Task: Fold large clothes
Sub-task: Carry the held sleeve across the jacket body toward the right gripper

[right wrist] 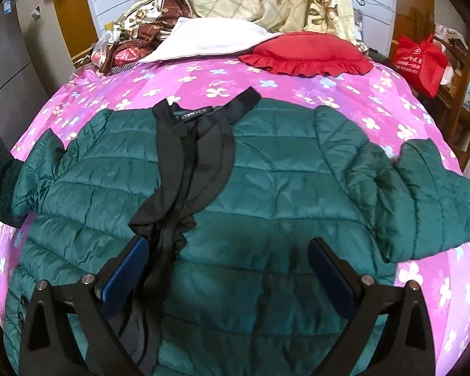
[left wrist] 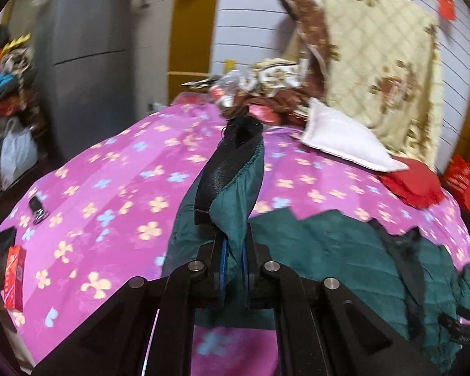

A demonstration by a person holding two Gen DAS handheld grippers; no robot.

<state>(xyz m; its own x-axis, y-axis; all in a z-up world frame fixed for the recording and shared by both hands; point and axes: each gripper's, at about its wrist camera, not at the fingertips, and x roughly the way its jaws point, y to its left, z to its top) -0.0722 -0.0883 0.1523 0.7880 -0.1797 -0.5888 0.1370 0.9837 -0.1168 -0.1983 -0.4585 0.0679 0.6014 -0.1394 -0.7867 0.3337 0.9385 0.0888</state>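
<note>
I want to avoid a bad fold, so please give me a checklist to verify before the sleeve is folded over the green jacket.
1. Left hand-held gripper holds the sleeve: ok, shut on green fabric with the black cuff sticking out.
2. Right hand-held gripper free: ok, open above the jacket, holding nothing.
3. Jacket body spread flat on the pink bedspread: ok.
4. Black front placket straight: not ok, it lies twisted.
5. Other sleeve laid out: ok, bent outward.
6. Red pillow apart from the jacket: ok.

One green jacket (right wrist: 266,188), one red cushion (right wrist: 307,51), one white pillow (right wrist: 210,42)
</note>
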